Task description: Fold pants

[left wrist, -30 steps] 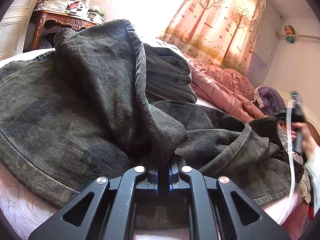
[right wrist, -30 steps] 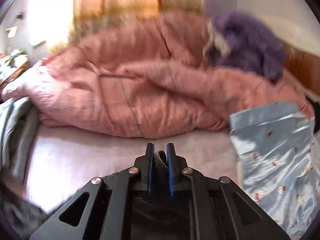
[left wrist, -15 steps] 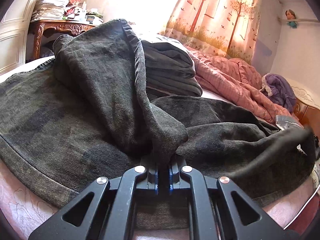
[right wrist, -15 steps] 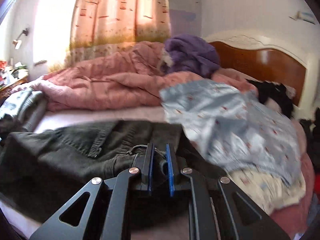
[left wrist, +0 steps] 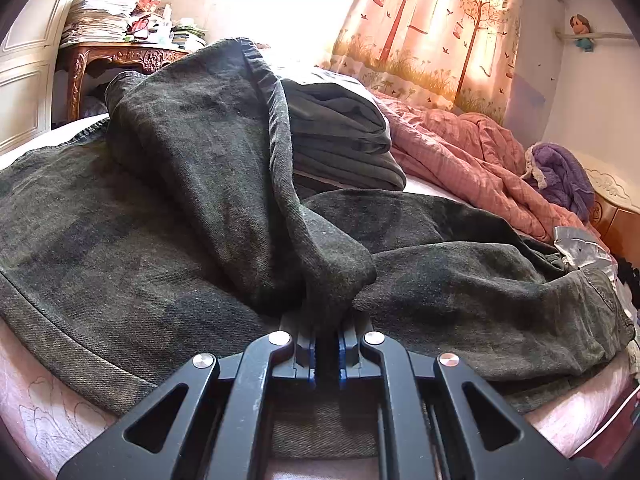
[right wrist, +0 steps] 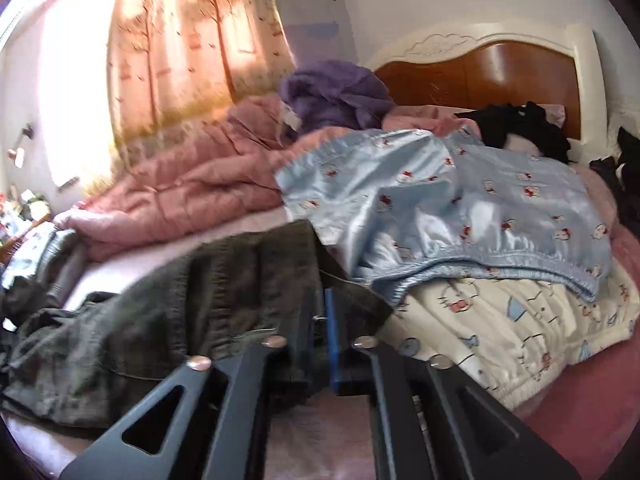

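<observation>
The dark grey-green denim pants (left wrist: 168,216) lie spread over the bed, one leg rising in a tall fold at the middle. My left gripper (left wrist: 327,354) is shut on a bunched ridge of that fabric, low over the bed. In the right wrist view the waist end of the pants (right wrist: 192,304) lies to the left. My right gripper (right wrist: 320,320) is shut on the waistband edge, and cloth covers the left finger.
A folded dark garment stack (left wrist: 340,136) sits behind the pants. A pink quilt (right wrist: 180,192), purple blanket (right wrist: 332,92), blue satin sheet (right wrist: 460,208) and cartoon-print bedding (right wrist: 520,328) crowd the headboard (right wrist: 480,72) side. A carved wooden desk (left wrist: 120,60) stands far left.
My right gripper swung down and right with the waistband, from facing the pink quilt to low over the bed by the blue sheet. The left gripper held still on the fold.
</observation>
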### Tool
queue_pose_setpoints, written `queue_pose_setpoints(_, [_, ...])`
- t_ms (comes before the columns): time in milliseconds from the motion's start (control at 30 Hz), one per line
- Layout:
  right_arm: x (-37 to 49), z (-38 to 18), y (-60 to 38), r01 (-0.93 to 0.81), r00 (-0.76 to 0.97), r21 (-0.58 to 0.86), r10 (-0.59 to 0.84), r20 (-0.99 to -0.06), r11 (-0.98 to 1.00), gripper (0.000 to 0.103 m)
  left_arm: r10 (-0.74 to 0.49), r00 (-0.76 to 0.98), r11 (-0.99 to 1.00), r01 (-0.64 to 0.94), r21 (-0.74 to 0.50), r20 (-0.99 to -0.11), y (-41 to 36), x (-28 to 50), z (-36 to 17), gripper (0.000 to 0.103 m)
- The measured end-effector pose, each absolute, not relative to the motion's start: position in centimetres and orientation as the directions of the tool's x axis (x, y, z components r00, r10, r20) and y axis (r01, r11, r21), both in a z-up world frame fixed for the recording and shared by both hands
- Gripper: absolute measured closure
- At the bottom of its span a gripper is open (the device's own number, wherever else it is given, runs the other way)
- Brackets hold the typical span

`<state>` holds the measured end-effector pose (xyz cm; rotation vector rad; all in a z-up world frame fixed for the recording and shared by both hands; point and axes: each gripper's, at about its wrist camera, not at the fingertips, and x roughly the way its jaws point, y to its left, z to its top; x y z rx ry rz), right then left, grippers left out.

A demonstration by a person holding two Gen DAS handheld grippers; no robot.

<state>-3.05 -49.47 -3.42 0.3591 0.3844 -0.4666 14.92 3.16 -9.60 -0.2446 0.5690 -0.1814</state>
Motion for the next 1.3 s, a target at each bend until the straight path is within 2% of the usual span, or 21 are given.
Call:
queue_pose_setpoints(67, [-3.8,-3.9,-48.9,0.436,0.869,0.319,-0.301,-0.392,0.841,0.047,-0.234,0.828,0.956,0.101,-0.275,-0.509,3.1,14.9,-9.6,0.094])
queue_pose_setpoints(233, [-5.3,-5.8,-47.3,0.278,0.937,0.451,-0.135,-0.322,0.848,0.047,-0.208,0.829,0.967,0.095,-0.237,-0.519,2.7,14.9,-9.4,0.094])
queue_pose_setpoints(433, [-4.1,-9.0,-45.3,0.256,0.925,0.491,-0.062,-0.376,0.832,0.047,-0.183,0.834,0.976,0.092,-0.195,-0.521,2.2,14.8,-9.4,0.094])
queue_pose_setpoints(667, [-3.0,-9.2,-47.1,0.281,0.945,0.514,-0.138,-0.298,0.81,0.048,-0.169,0.837,0.981,0.091,-0.172,-0.52,2.0,14.7,-9.4,0.094])
queue_pose_setpoints(733, [-1.9,-9.3,-48.0,0.324,0.928,0.504,-0.165,-0.333,0.801,0.048,-0.166,0.838,0.982,0.091,-0.167,-0.52,2.0,14.8,-9.4,0.094])
queue_pose_setpoints(767, [-0.9,-9.6,-48.7,0.368,0.904,0.5,-0.175,-0.391,0.784,0.051,-0.166,0.838,0.982,0.092,-0.166,-0.52,2.0,14.8,-9.4,0.094])
queue_pose_setpoints(800, [-0.4,-9.8,-49.3,0.377,0.897,0.517,-0.165,-0.41,0.768,0.053,-0.167,0.838,0.982,0.092,-0.166,-0.52,2.0,14.8,-9.3,0.094])
queue_pose_setpoints(867, [-0.3,-9.5,-50.1,0.369,0.909,0.551,-0.168,-0.381,0.749,0.054,-0.167,0.838,0.982,0.092,-0.166,-0.52,2.0,14.8,-9.3,0.094])
queue_pose_setpoints(933, [-0.3,-8.8,-50.5,0.423,0.891,0.518,-0.238,-0.385,0.744,0.074,-0.167,0.838,0.982,0.093,-0.166,-0.52,2.0,14.8,-9.3,0.094])
queue_pose_setpoints(1000, [0.2,-7.3,-50.7,0.427,0.889,0.462,-0.268,-0.372,0.777,0.085,-0.166,0.838,0.982,0.094,-0.161,-0.52,1.9,14.7,-9.3,0.094])
queue_pose_setpoints(1067, [0.2,-5.3,-50.1,0.414,0.898,0.409,-0.293,-0.328,0.813,0.086,-0.161,0.838,0.984,0.095,-0.152,-0.521,1.8,14.7,-9.3,0.094])
queue_pose_setpoints(1200, [-1.0,-0.8,-47.8,0.431,0.9,0.226,-0.398,-0.176,0.874,0.088,-0.174,0.84,0.982,0.112,-0.151,-0.514,1.8,14.6,-9.3,0.09])
queue_pose_setpoints(1233, [-0.6,-0.9,-48.1,0.447,0.891,0.226,-0.407,-0.201,0.866,0.088,-0.177,0.84,0.982,0.116,-0.15,-0.513,1.8,14.6,-9.3,0.089])
queue_pose_setpoints(1300, [1.2,-2.9,-49.9,0.488,0.855,0.263,-0.397,-0.333,0.832,0.088,-0.185,0.84,0.981,0.125,-0.15,-0.51,1.7,14.5,-9.3,0.086])
